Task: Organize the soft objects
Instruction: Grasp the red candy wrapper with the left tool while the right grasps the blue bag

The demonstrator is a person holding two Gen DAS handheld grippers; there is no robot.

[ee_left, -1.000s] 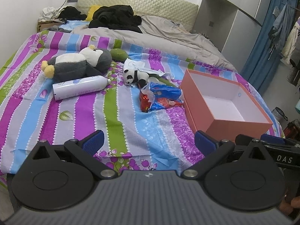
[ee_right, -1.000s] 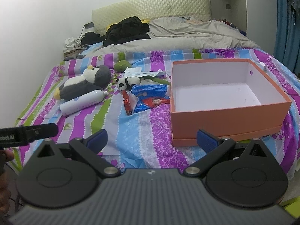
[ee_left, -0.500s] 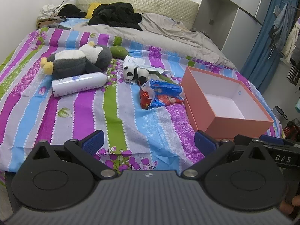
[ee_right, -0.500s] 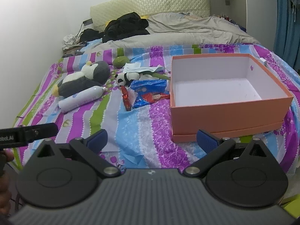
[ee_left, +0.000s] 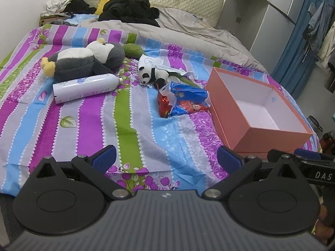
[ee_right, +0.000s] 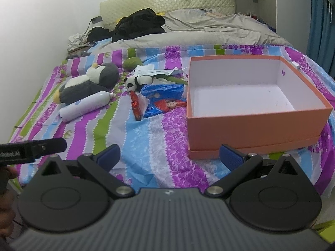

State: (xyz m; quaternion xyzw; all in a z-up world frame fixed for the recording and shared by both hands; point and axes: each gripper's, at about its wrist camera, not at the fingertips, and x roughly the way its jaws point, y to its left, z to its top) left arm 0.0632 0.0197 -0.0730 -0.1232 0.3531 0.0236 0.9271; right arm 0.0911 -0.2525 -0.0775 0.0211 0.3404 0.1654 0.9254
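Nothing is packed yet: both the left gripper (ee_left: 165,156) and right gripper (ee_right: 170,153) hover spread and empty, the orange box (ee_right: 251,125) at right looks empty, and the penguin plush (ee_left: 83,62) and panda plush (ee_left: 151,74) lie upper left of it.

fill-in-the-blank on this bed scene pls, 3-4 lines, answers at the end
1. The orange box holds ____.
2. The white bottle lies right in front of the ____ plush.
3. The small panda plush lies between the penguin plush and the ____.
4. Both the left tongs and the right tongs are ____.

Missing words: nothing; penguin; box; open
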